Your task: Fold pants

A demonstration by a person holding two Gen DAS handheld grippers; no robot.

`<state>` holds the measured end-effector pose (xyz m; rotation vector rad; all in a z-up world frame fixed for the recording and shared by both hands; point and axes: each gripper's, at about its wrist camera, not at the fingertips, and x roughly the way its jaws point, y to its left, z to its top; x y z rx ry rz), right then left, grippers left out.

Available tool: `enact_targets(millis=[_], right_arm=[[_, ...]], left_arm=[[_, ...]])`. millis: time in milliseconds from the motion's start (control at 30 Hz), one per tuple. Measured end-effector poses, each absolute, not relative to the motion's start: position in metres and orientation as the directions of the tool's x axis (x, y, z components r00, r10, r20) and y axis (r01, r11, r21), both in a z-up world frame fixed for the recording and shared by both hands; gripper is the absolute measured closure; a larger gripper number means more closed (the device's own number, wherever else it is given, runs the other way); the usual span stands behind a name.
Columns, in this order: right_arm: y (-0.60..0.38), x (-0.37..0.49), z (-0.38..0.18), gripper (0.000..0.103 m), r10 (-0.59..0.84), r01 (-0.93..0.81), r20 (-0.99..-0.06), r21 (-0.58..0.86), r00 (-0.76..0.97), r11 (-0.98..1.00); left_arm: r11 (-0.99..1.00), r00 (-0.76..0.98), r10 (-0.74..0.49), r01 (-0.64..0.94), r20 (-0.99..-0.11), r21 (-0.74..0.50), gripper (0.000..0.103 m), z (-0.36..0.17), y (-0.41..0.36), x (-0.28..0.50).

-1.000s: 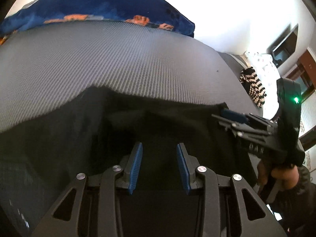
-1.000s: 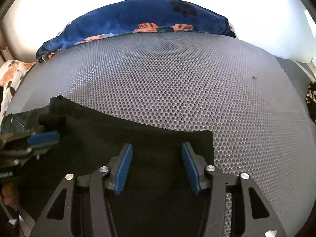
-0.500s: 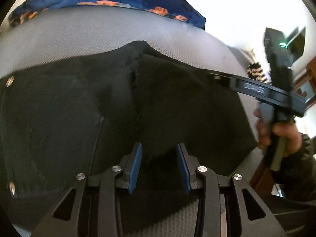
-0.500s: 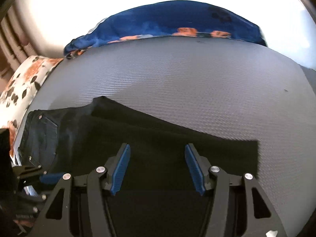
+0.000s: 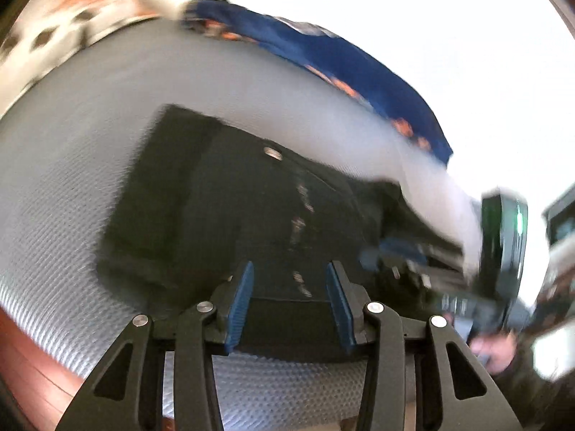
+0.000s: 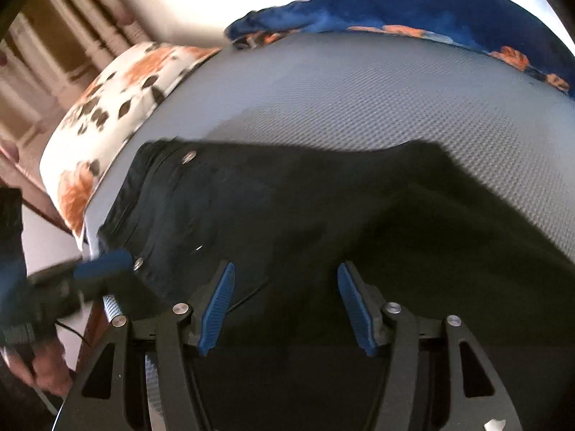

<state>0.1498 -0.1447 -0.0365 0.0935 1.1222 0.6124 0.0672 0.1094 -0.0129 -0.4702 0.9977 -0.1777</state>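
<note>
The black pants [image 6: 287,215] lie on a grey textured mat [image 6: 359,107] that covers the bed. In the right wrist view the waistband end sits at the left edge of the mat, with a metal button [image 6: 188,157] visible near the top corner and a rivet [image 6: 138,261] lower down. The dark fabric spreads from there across to the right, its upper edge running roughly straight and then dropping away at the right.

The right gripper [image 6: 285,309] is positioned low over the pants, jaws apart, with dark fabric visible between the blue pads [image 6: 215,309]; no cloth is pinched between them.

The left gripper [image 5: 291,305] is likewise over the near edge of the pants, jaws apart, nothing clamped. In the left wrist view, which is motion-blurred, the pants [image 5: 233,215] appear as a dark block with an upper layer lying over a lower one, and a button [image 5: 272,152] at the far edge. The right gripper [image 5: 402,262] enters that view from the right, touching or just above the fabric; I cannot tell which.

A blue blanket with orange patches [image 6: 413,3] lies along the far edge of the mat. A white pillow with orange and dark spots [image 6: 118,100] rests beside the mat at the left.
</note>
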Motion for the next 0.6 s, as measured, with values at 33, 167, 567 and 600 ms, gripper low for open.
enact_targets(millis=[33, 167, 567, 600], right_arm=[[-0.142, 0.142, -0.032, 0.047, 0.494, -0.428, -0.815, 0.346, 0.305, 0.835], [-0.16, 0.121, -0.018, 0.046, 0.479, -0.406, -0.812, 0.335, 0.332, 0.85], [-0.219, 0.079, -0.032, 0.045, 0.374, -0.267, -0.879, 0.299, 0.297, 0.916], [-0.212, 0.078, -0.035, 0.045, 0.382, -0.276, -0.878, 0.307, 0.287, 0.911]], left_arm=[[0.878, 0.552, -0.346, -0.094, -0.759, -0.469, 0.059, -0.011, 0.118, 0.065], [0.829, 0.607, -0.317, -0.196, -0.729, -0.524, 0.056, -0.007, 0.161, 0.045], [0.562, 0.598, -0.412, -0.427, -0.687, -0.709, 0.053, -0.054, 0.209, 0.024], [0.554, 0.594, -0.42, -0.43, -0.686, -0.713, 0.053, -0.056, 0.209, 0.024]])
